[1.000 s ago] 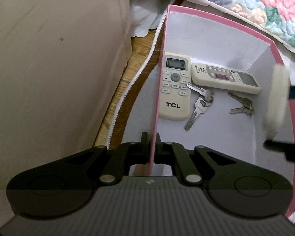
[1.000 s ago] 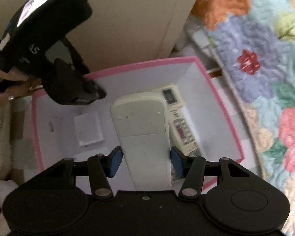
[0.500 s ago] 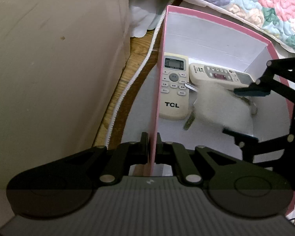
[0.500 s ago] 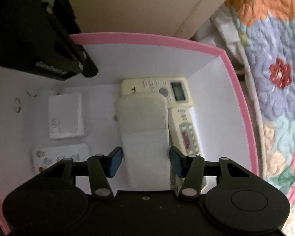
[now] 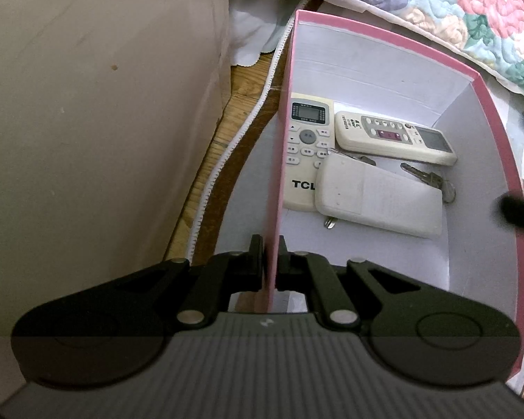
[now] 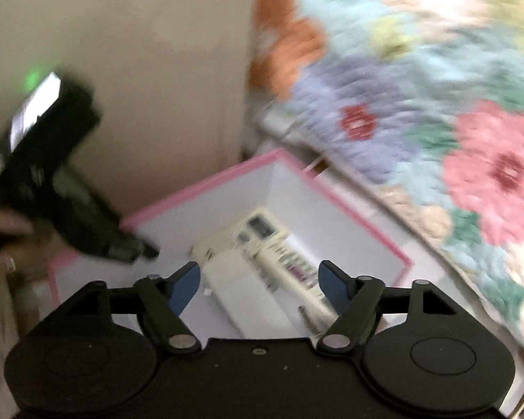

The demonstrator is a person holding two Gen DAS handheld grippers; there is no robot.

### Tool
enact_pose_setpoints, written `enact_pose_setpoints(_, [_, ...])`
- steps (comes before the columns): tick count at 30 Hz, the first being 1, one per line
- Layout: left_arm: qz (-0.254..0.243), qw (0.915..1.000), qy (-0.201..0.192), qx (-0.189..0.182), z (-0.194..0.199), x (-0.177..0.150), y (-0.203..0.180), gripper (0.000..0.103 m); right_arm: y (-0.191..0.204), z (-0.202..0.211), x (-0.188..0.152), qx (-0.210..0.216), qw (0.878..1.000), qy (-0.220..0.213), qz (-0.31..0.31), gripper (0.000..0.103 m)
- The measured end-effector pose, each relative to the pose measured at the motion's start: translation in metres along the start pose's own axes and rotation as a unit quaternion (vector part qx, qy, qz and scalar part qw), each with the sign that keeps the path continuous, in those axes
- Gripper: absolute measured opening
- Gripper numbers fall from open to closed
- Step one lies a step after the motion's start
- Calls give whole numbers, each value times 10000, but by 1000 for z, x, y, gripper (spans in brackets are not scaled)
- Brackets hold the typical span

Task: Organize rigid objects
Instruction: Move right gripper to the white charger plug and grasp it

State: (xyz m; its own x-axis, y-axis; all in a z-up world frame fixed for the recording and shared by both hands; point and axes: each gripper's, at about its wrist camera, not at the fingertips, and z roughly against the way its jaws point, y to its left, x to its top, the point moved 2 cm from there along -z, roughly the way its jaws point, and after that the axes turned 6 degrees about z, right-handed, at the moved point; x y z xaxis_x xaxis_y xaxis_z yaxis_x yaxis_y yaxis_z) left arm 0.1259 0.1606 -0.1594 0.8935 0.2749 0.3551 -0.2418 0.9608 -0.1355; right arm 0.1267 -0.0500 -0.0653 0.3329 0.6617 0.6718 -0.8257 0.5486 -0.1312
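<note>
Left hand-held gripper [image 5: 269, 262]: clenched on the pink box [image 5: 499, 160] wall.
Right hand-held gripper [image 6: 258, 279]: jaws just opened, nothing between them.
Plain remote [image 5: 377, 199]: face down in box, across keys [image 5: 426, 178].
Readable: "TCL" on cream remote [image 5: 304, 153]; second remote [image 5: 394, 138] print illegible.

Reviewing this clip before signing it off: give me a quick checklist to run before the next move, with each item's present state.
1. Left gripper clamped on the pink box wall: ok.
2. Right gripper free of the face-down remote; its jaws have just been opening, nothing between them: ok.
3. Face-down remote inside the box: ok.
4. Face-down remote lying flat: not ok, it overlaps the TCL remote and keys.
5. Third remote inside the box: ok.
6. More items left outside the box: cannot tell.
</note>
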Motion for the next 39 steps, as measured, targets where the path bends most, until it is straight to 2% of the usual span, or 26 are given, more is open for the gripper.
enact_pose_setpoints(2, [7,10000,4,6,0,0,-1,5,-7,16,-2,-170,9995,-240,-106,81])
enact_pose_setpoints(4, [1,10000,8,19,0,0,-1,5,-14,27,-5,-226,9989,-273,-295,82])
enact_pose_setpoints(7, [-45,10000,6,47,0,0,-2,5,-26,50,-16,-180,9972,-39,-731,82])
enact_pose_setpoints(9, [-78,9999,-8,79,1,0,-3,5,-40,60,-26,-21,9931,267,-1144,82])
enact_pose_setpoints(11, [-76,9999,-29,89,3,0,-5,5,-52,67,-39,151,9837,752,-1629,82])
enact_pose_setpoints(12, [-77,9999,-33,97,3,0,-5,5,-62,68,-46,221,9738,1085,-1988,82])
enact_pose_setpoints(14, [-65,9999,-21,116,2,1,-6,5,-72,76,-57,276,9596,1322,-2467,82])
enact_pose_setpoints(15, [-26,9999,-4,107,1,1,-5,5,-75,80,-63,342,9565,1331,-2572,82])
enact_pose_setpoints(21, [134,9999,85,47,0,2,0,5,-81,87,-114,135,9453,1653,-2808,82])
enact_pose_setpoints(24, [80,9999,70,91,4,0,0,5,-83,71,-145,-86,9506,1996,-2374,82])
enact_pose_setpoints(26, [15,9999,43,114,6,-2,-2,5,-87,59,-165,-306,9475,2318,-2182,82])
enact_pose_setpoints(28, [-38,9999,46,158,4,-3,-4,5,-92,52,-182,-353,9419,2481,-2237,82])
enact_pose_setpoints(32, [-124,9995,63,284,0,-3,-9,5,-92,47,-203,-253,9377,2547,-2349,82])
enact_pose_setpoints(39, [-203,9989,168,377,-1,-4,-11,6,-92,30,-230,-629,9259,2801,-2455,83])
